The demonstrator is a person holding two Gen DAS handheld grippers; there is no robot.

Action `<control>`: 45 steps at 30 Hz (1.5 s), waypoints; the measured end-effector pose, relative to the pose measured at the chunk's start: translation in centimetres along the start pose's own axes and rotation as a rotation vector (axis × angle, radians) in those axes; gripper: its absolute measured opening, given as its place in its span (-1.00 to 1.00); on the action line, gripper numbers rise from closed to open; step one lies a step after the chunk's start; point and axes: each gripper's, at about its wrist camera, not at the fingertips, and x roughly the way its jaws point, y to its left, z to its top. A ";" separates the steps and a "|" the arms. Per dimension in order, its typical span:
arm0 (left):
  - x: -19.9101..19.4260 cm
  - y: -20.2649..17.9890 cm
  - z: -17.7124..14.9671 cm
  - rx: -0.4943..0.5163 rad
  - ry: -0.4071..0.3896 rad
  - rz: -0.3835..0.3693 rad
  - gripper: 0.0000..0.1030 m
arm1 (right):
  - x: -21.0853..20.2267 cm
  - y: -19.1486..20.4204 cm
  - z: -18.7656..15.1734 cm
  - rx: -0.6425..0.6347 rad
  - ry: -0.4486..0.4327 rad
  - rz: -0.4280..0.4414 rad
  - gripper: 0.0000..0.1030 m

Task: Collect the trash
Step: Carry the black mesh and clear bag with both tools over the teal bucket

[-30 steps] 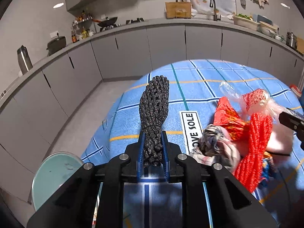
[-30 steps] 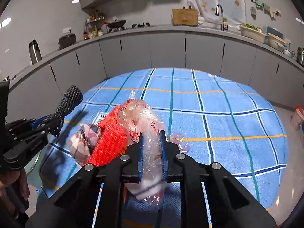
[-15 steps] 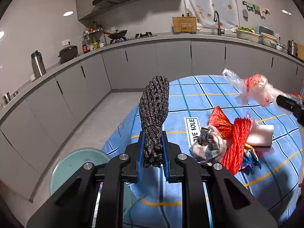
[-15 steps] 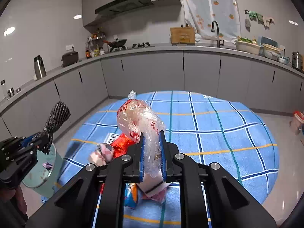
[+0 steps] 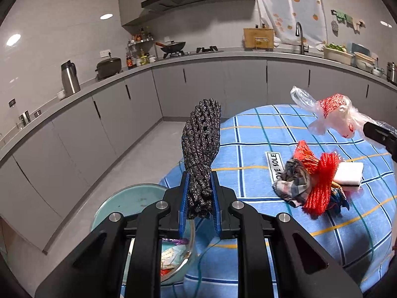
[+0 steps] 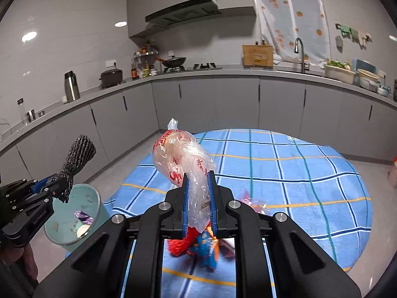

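Note:
My left gripper (image 5: 199, 198) is shut on a black mesh net (image 5: 201, 146) that stands up between its fingers, above the near rim of a pale green trash bin (image 5: 129, 198). The right wrist view shows that net (image 6: 77, 159) and the bin (image 6: 74, 213) at the left. My right gripper (image 6: 198, 203) is shut on a crumpled clear plastic bag with red print (image 6: 183, 159), held above the table; the left wrist view shows that bag (image 5: 332, 116) at the right. A pile of trash lies on the blue checked tablecloth (image 5: 260, 134): red mesh net (image 5: 320, 181), grey cloth (image 5: 292, 181), white sponge (image 5: 348, 173).
Grey kitchen cabinets (image 5: 198, 87) with a worktop curve around the room behind the round table. The bin holds a few scraps (image 6: 83, 219) and stands on the grey floor (image 5: 129, 154) at the table's left edge. A candy wrapper (image 6: 250, 201) lies on the cloth.
Both grippers have risen and pulled back from the table. The plastic bag has been lifted off the pile. The bin has come into view under the left gripper.

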 end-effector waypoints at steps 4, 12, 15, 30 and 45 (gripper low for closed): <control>-0.4 0.6 -0.2 -0.007 -0.001 0.017 -0.67 | 0.2 1.6 -0.1 -0.018 0.004 0.027 -0.72; -0.6 1.9 -0.8 -0.034 0.008 0.050 -0.67 | 0.6 3.9 -0.2 -0.041 0.006 0.075 -0.72; -0.7 2.6 -1.0 -0.043 0.011 0.062 -0.67 | 0.8 4.8 -0.1 -0.051 0.007 0.094 -0.72; -0.4 7.2 -2.2 -0.107 0.034 0.140 -0.67 | 2.0 9.5 -0.2 -0.107 0.025 0.176 -0.72; 0.3 10.6 -3.3 -0.152 0.070 0.197 -0.67 | 3.5 13.5 -0.5 -0.162 0.050 0.249 -0.72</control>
